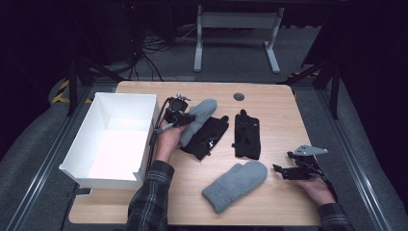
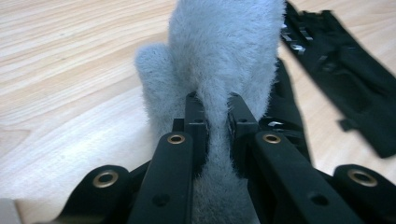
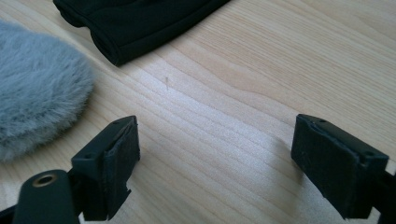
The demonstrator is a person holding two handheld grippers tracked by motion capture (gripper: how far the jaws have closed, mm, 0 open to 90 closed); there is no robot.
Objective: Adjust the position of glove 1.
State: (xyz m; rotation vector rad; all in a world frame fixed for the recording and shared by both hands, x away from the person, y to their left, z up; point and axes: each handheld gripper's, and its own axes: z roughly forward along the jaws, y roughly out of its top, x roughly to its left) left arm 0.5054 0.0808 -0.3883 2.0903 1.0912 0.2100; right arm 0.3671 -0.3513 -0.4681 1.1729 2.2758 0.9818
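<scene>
A grey fuzzy mitten [image 1: 198,118] [image 2: 219,60] lies near the table's back left, partly over a black glove [image 1: 208,137] [image 2: 285,107]. My left gripper [image 1: 182,117] [image 2: 215,122] is shut on this mitten, its jaws pinching the fleece. A second black glove [image 1: 247,134] [image 2: 348,70] [image 3: 135,21] lies in the middle of the table. A second grey mitten [image 1: 234,185] [image 3: 35,93] rests near the front. My right gripper [image 1: 284,171] [image 3: 217,163] stands open just above the wood at the right, with nothing between its jaws.
A white open box [image 1: 79,163] stands at the table's left edge, beside the left hand. A round grey grommet [image 1: 238,96] sits in the wooden table [image 1: 274,101] near the back. Table legs and cables lie on the floor beyond.
</scene>
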